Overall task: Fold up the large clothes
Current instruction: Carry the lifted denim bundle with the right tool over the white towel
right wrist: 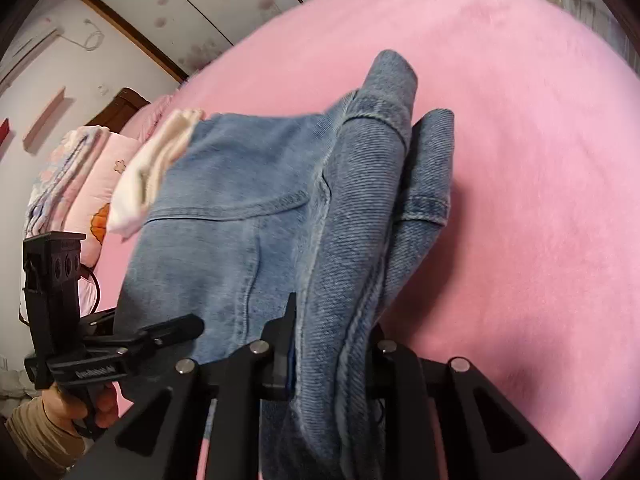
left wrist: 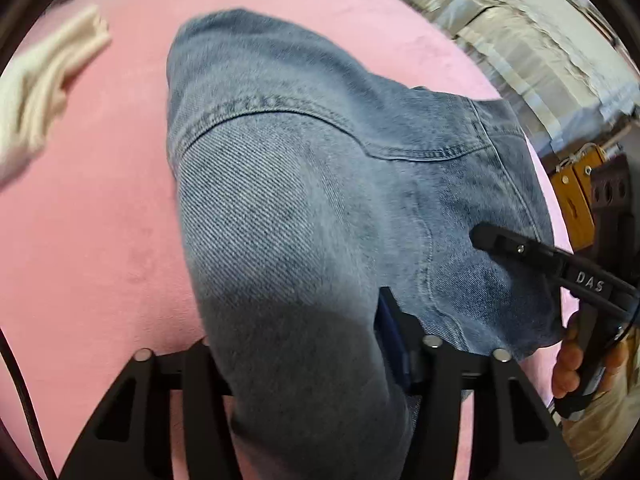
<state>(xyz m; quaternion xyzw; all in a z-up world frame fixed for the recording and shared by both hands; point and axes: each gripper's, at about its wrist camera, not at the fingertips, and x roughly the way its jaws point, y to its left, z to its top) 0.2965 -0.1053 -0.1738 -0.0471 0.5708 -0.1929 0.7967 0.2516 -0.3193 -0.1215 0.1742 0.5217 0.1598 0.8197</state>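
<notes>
Garment: denim jacket [left wrist: 304, 184], held up over the pink bedspread [left wrist: 92, 216]; in the left wrist view its far end appears to reach the bedspread, though contact is blurred.
Left gripper [left wrist: 304, 344]: jaws closed on a thick run of denim that fills the gap between the fingers.
Right gripper [right wrist: 332, 344]: jaws closed on a bunched, doubled edge of the jacket; a cuffed sleeve end [right wrist: 430, 160] droops to the right of that bunch.
Spacing: both grippers sit near each other on the near edge, as the right wrist view shows the left one just beside the fabric.
Other cloth: cream garment [left wrist: 48, 92] lies on the bedspread apart from the jacket, toward the pillows [right wrist: 100, 168].
Step in hand: judged a lift-and-carry partway through a fold, layers already doubled at the right grip.
Progress: judged midway; the jacket is not yet lying flat.
Next move calls for: lowering both grips together so the layers land stacked, keeping the edge taut between them, tucking the loose sleeve in before release.
Risk: the drooping sleeve may land outside the fold.
</notes>
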